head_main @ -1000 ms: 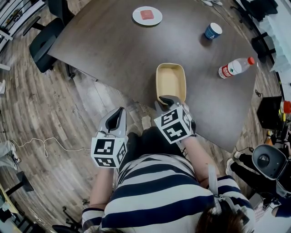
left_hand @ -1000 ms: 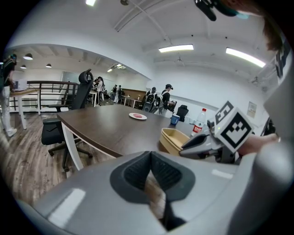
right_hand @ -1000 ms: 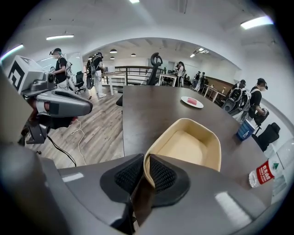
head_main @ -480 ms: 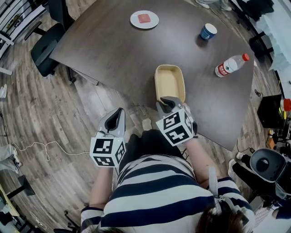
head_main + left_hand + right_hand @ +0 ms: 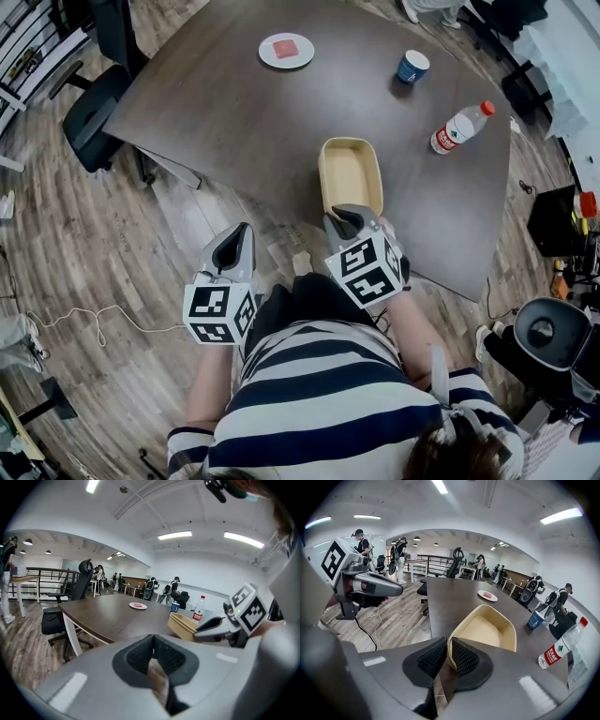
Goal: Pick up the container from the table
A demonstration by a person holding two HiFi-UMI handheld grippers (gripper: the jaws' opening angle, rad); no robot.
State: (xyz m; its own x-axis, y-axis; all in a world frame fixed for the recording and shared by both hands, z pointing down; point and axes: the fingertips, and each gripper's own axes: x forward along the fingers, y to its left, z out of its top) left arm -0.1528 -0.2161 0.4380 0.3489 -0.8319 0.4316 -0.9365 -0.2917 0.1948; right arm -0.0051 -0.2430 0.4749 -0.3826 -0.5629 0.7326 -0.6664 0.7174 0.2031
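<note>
Left tongs (image 5: 240,234) closed, empty, at 7 o'clock of the container (image 5: 350,173). The container sits by the surface's (image 5: 216,103) 6 o'clock edge. Right tongs (image 5: 345,217) have just been closing and now pinch its 6 o'clock rim. I judge this single-wall grip risky: the far end could sag and the container slip.

Table (image 5: 216,112) fills the middle and far part of the head view, with floor (image 5: 112,244) to its left and along its near side.

Container (image 5: 351,178): over the table's near part, just inside the near edge, long side running near to far. Whether it rests on the tabletop cannot be told.

Plate (image 5: 267,52): far side of the table, left of the container's line, with a small item (image 5: 286,48) lying on it.

Cup (image 5: 411,67): far right, well right of the plate.

Bottle (image 5: 457,127): lying on its side, nearer than the cup and right of the container.

Chair (image 5: 94,94): on the floor at the table's left corner.

Cable (image 5: 94,314): on the floor, near left.
</note>
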